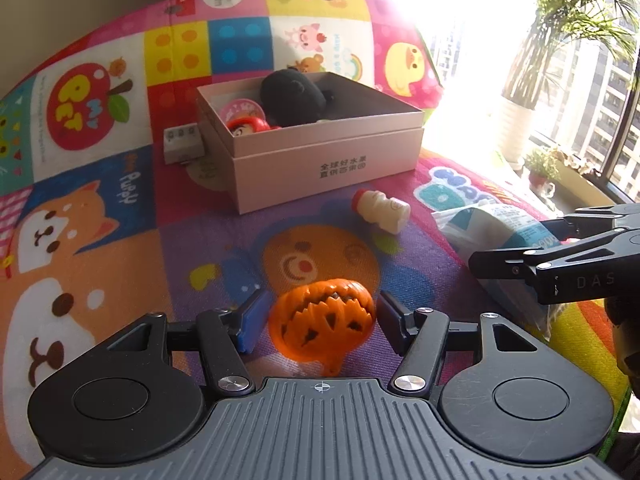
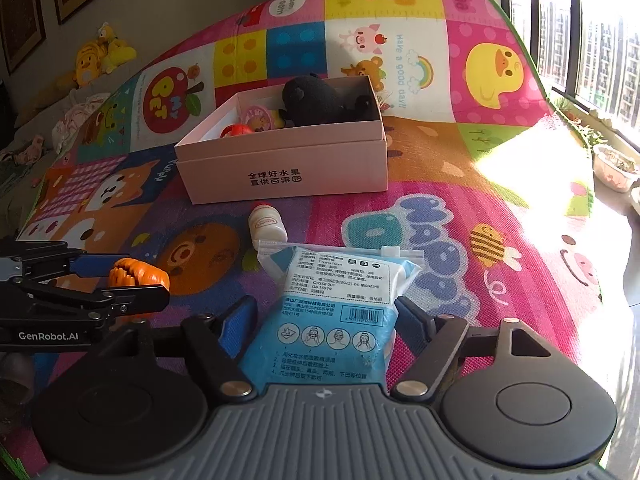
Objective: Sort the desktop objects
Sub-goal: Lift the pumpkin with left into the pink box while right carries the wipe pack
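Observation:
An orange toy pumpkin [image 1: 322,320] sits between the fingers of my left gripper [image 1: 320,312], whose pads press its sides just over the colourful play mat [image 1: 100,208]. The right wrist view shows that gripper [image 2: 136,280] from the side, shut on the pumpkin [image 2: 138,274]. My right gripper [image 2: 324,316] is shut on a blue and white packet [image 2: 332,292], seen at the right edge of the left wrist view [image 1: 492,228]. A small white bottle with a red cap [image 1: 382,210] lies on its side in front of the pink box [image 1: 328,148].
The open pink box [image 2: 280,160] holds a black plush toy [image 2: 316,98] and small red and pink toys. A small white block [image 1: 182,142] lies against its left side. Potted plants [image 1: 540,164] stand by the window on the right; yellow plush toys [image 2: 96,60] lie beyond the mat's left edge.

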Available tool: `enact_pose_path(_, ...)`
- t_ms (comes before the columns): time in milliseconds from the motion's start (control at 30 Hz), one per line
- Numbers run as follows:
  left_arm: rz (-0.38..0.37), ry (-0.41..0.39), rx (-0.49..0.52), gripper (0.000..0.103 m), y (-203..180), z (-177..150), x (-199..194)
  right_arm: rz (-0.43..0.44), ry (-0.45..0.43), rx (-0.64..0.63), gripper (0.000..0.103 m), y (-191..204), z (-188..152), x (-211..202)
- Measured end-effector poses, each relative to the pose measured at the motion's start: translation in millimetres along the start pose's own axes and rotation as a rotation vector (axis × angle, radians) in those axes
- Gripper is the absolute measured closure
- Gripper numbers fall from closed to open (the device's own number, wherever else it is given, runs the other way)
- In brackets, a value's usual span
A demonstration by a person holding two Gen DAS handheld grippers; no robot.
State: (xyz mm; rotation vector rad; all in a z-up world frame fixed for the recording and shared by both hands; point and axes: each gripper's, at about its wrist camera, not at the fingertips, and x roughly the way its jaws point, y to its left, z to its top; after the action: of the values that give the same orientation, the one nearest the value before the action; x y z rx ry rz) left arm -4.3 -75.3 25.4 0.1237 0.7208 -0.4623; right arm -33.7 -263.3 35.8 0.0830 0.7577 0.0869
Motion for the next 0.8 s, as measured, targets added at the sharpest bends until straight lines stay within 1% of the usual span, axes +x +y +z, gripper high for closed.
enact_pose_path(100,-0.003,-0.009,0.004,0.038,1,2,-4,0.028,0.016,-0.030,0.047,2,8,-6)
enact_pose_path(133,-0.002,-0.017,0.008,0.038,0,5,-4,0.032,-0.002,-0.047,0.047,2,13,-12)
enact_pose_path(167,-0.002,-0.029,0.014,0.038,0,10,-5,0.026,-0.028,-0.057,0.048,3,18,-18)
enact_pose_path(233,-0.001,-0.067,0.029,0.041,0,23,-8,0.017,-0.128,-0.058,0.048,-1,37,-43)
enact_pose_path(267,0.001,-0.097,0.038,0.047,1,34,-9,0.025,-0.167,-0.047,0.048,-3,45,-53)
enact_pose_path(300,0.000,-0.123,0.044,0.056,1,44,-10,0.042,-0.209,-0.029,0.048,-7,54,-64)
enact_pose_path(400,0.010,-0.199,0.056,0.056,3,77,-2,0.076,-0.298,0.000,0.048,-11,68,-83)
enact_pose_path(467,0.051,-0.215,0.053,0.057,6,93,9,0.072,-0.325,0.020,0.048,-14,72,-86)
enact_pose_path(500,0.063,-0.211,0.034,0.057,9,99,13,0.080,-0.320,0.030,0.048,-17,72,-85)
enact_pose_path(567,0.048,-0.206,-0.009,0.057,18,100,14,0.091,-0.294,0.043,0.048,-22,67,-78)
enact_pose_path(667,0.051,-0.187,-0.035,0.052,27,87,11,0.070,-0.226,0.061,0.048,-29,57,-61)
enact_pose_path(733,0.008,-0.140,-0.045,0.039,31,73,12,0.074,-0.166,0.070,0.048,-31,46,-48)
enact_pose_path(800,-0.043,-0.097,-0.034,0.033,27,56,15,0.081,-0.117,0.067,0.048,-28,34,-38)
